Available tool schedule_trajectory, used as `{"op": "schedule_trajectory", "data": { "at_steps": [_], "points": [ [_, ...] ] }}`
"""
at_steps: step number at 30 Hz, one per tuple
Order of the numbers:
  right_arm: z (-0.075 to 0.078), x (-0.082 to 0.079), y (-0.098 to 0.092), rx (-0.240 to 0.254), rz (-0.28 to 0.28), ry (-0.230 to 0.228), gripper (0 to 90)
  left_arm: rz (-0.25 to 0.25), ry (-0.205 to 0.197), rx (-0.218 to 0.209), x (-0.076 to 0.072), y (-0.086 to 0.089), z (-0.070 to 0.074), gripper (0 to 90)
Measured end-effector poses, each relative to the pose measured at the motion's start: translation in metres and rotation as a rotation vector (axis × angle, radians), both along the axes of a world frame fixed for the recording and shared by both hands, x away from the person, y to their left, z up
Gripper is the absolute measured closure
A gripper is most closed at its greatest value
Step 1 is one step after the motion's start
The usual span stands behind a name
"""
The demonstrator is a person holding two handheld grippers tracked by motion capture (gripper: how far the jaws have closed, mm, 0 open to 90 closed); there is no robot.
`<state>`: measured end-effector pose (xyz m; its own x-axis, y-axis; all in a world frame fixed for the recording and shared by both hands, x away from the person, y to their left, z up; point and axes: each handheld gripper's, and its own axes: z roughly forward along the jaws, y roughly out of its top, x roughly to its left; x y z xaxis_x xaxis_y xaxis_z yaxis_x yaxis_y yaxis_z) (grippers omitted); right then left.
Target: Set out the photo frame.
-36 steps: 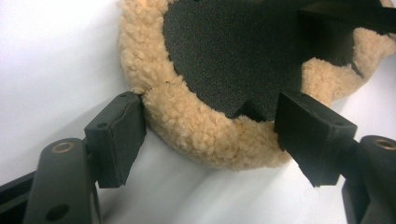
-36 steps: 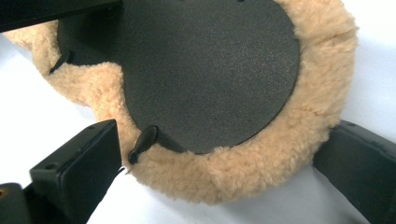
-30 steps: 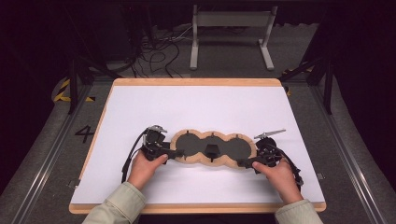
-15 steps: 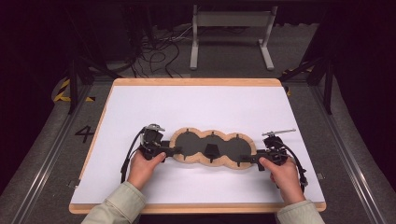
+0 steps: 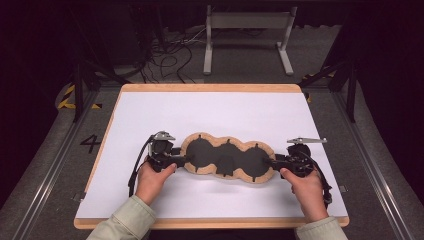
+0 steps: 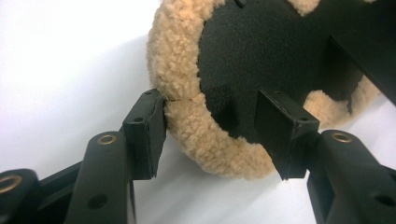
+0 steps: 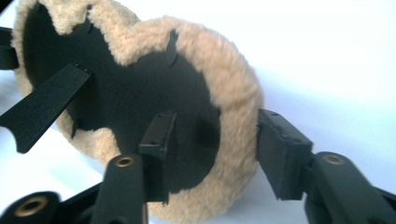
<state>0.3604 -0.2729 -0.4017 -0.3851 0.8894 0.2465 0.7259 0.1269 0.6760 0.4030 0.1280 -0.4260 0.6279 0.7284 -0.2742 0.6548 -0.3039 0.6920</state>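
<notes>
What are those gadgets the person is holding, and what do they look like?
Each hand carries a black two-jaw left gripper and right gripper, with flat rectangular pads, brass-coloured rivets and a grey three-cornered plate on top. A black cable trails from each. The person wears pale greenish-beige sleeves.

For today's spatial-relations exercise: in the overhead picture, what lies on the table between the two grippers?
In the high view, a fleece-edged black pad spans the stretch from the left gripper to the right gripper, each at one end.
</notes>
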Motion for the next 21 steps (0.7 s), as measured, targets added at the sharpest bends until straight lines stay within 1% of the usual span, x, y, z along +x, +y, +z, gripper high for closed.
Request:
{"op": "schedule_trajectory", "data": {
  "at_steps": [2, 3, 5, 6, 7, 9, 14, 15, 17, 21],
  "points": [
    [0.004, -0.003, 0.004, -0.028, 0.005, -0.026, 55.8, 0.001, 0.007, -0.003, 0.000, 0.002, 0.000, 46.7],
    [0.006, -0.005, 0.005, -0.044, 0.018, -0.041, 56.9, -0.002, 0.006, -0.002, -0.001, 0.003, 0.000, 47.6],
    [0.007, -0.006, 0.006, -0.049, 0.021, -0.045, 57.0, -0.006, 0.004, -0.001, -0.002, 0.004, -0.001, 47.8],
    [0.007, -0.008, 0.007, -0.052, 0.024, -0.054, 58.4, -0.003, 0.003, 0.000, -0.003, 0.005, 0.000, 48.1],
    [0.008, -0.009, 0.007, -0.060, 0.031, -0.063, 58.8, -0.008, -0.005, 0.006, -0.004, 0.005, 0.000, 48.4],
    [0.009, -0.011, 0.009, -0.071, 0.039, -0.072, 59.1, -0.011, -0.010, 0.009, -0.006, 0.006, 0.000, 48.5],
    [0.011, -0.020, 0.011, -0.100, 0.060, -0.105, 59.8, -0.021, -0.049, 0.039, -0.011, 0.005, 0.001, 48.7],
    [0.012, -0.022, 0.011, -0.102, 0.062, -0.109, 59.7, -0.030, -0.055, 0.046, -0.013, 0.005, 0.002, 48.4],
    [0.015, -0.031, 0.012, -0.104, 0.079, -0.123, 59.7, -0.039, -0.060, 0.045, -0.017, 0.007, 0.002, 47.9],
    [0.017, -0.037, 0.012, -0.101, 0.099, -0.134, 59.7, -0.060, -0.068, 0.038, -0.023, 0.012, 0.004, 47.8]
  ]
}}
